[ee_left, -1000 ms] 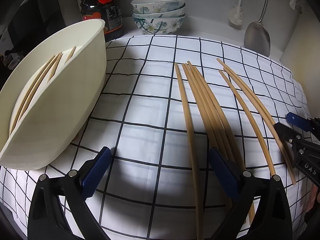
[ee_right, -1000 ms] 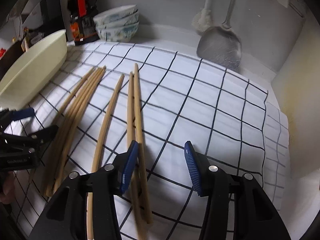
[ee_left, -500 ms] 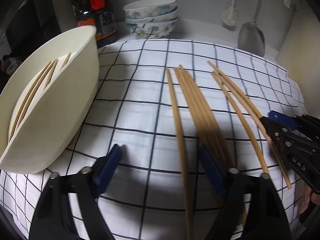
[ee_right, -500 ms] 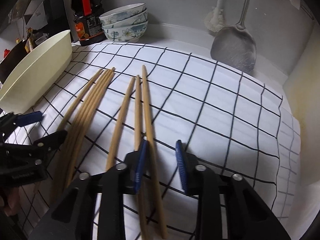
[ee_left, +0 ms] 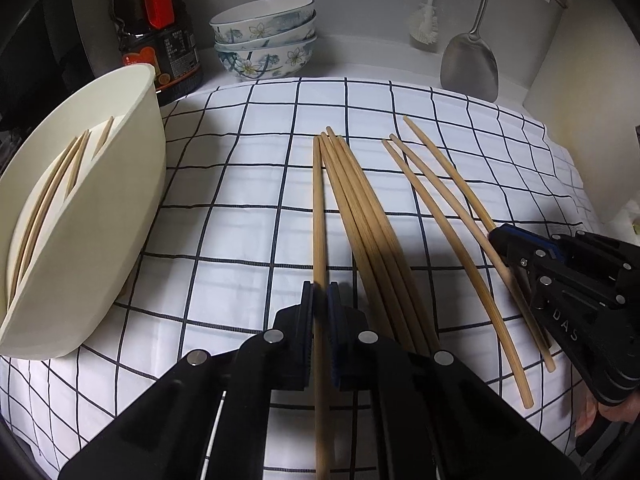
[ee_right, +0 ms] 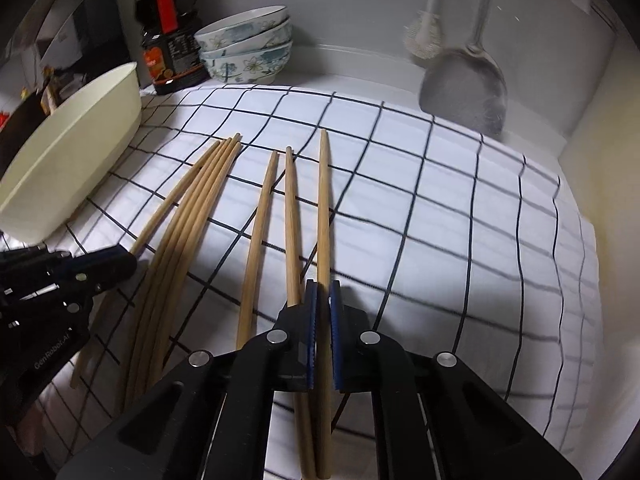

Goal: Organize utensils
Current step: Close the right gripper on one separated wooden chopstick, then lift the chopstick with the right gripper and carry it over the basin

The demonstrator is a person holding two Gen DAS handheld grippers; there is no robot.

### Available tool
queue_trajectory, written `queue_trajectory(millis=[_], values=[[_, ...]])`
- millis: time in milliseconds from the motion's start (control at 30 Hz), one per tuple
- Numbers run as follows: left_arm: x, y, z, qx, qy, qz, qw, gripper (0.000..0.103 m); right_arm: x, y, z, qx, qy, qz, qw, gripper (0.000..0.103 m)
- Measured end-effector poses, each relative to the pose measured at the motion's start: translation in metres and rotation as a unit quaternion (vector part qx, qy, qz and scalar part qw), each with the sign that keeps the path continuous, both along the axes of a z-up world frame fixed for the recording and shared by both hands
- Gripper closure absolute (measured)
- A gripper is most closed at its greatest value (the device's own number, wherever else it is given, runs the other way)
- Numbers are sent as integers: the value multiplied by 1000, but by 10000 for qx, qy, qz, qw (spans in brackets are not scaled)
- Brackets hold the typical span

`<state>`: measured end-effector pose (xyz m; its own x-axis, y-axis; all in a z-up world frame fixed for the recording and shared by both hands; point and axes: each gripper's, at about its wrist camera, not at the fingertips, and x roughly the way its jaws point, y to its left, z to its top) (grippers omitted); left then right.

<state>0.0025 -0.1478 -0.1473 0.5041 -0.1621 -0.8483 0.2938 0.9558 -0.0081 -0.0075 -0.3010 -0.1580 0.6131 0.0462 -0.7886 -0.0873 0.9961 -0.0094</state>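
Wooden chopsticks lie lengthwise on a checked cloth (ee_left: 240, 220). In the left wrist view my left gripper (ee_left: 320, 286) is shut on the leftmost chopstick (ee_left: 318, 208), beside a tight bundle of several chopsticks (ee_left: 360, 220). The right wrist view shows my right gripper (ee_right: 323, 284) shut on the rightmost chopstick (ee_right: 323, 200), with two more chopsticks (ee_right: 276, 216) lying just left of it. Each gripper also appears in the other's view, the right gripper (ee_left: 498, 236) and the left gripper (ee_right: 128, 258). A cream oval container (ee_left: 100, 208) at the left holds a few chopsticks (ee_left: 52, 192).
Stacked floral bowls (ee_left: 264, 40) and a dark sauce bottle (ee_left: 160, 32) stand behind the cloth. A metal spatula (ee_left: 470, 64) and a brush (ee_left: 424, 24) hang on the back wall. A wall closes off the right side.
Both grippers' jaws have closed: the left on the leftmost chopstick, the right on the rightmost one. Both hands shifted only slightly.
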Motion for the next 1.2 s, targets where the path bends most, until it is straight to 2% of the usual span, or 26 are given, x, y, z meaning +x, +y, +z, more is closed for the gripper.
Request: queue_trajectory(millis=[200, 400, 533, 700, 833, 1067, 1200], values=[[-4, 5, 20, -225, 30, -140, 9996, 96, -18, -15, 14, 411, -73, -473, 9980, 97], [-4, 26, 66, -578, -107, -215, 9980, 96, -41, -13, 51, 742, -339, -811, 9934, 97], [-2, 49, 100, -667, -319, -192, 9971, 96, -46, 7, 80, 986, -521, -783, 9907, 97], [6, 104, 133, -684, -580, 25, 9960, 96, -38, 60, 114, 1060, -755, -378, 9908, 97], [19, 153, 144, -576, -637, 356, 9957, 96, -17, 110, 129, 1112, -799, 25, 9906, 97], [53, 231, 135, -440, -538, 923, 9933, 96, 34, 202, 123, 1206, -571, 620, 9891, 97], [69, 254, 117, -387, -369, 1023, 9933, 96, 57, 241, 111, 1124, -345, 795, 9899, 97]])
